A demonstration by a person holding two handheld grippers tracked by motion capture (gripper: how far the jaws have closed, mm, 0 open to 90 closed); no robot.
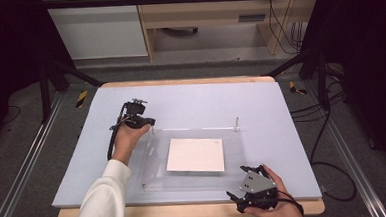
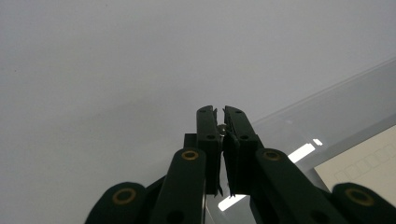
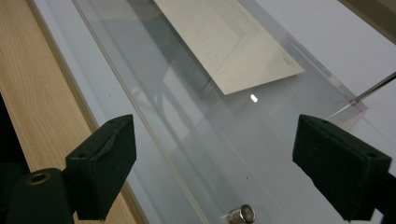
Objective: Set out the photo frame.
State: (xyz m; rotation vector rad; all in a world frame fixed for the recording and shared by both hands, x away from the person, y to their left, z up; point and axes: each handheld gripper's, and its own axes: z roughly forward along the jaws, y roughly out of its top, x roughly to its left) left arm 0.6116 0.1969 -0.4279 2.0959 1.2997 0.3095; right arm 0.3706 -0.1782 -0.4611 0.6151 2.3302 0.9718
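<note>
My left gripper (image 1: 151,124) is pinched on the small metal post (image 2: 222,127) at the clear acrylic sheet's (image 1: 234,176) far-left corner, steadying it, while my right gripper (image 1: 245,183), jaws spread, nears the near-right corner's standoff (image 3: 242,214).

A lab test bench — black frame (image 1: 54,70), loose cables (image 1: 327,131), padded table (image 1: 191,103).

Count on table: 1 clear acrylic panel (image 1: 195,181), lying flat. 1 sheet of white paper (image 1: 195,155) under or within it. Metal posts at panel corners: 2 standing rods seen, 1 at far right corner (image 1: 237,122), 1 at far left (image 1: 152,132); 1 short metal stud (image 3: 243,214) at a near corner. 2 grippers: left gripper (image 1: 140,116), right gripper (image 1: 253,188). 1 grey table mat (image 1: 190,101).
</note>
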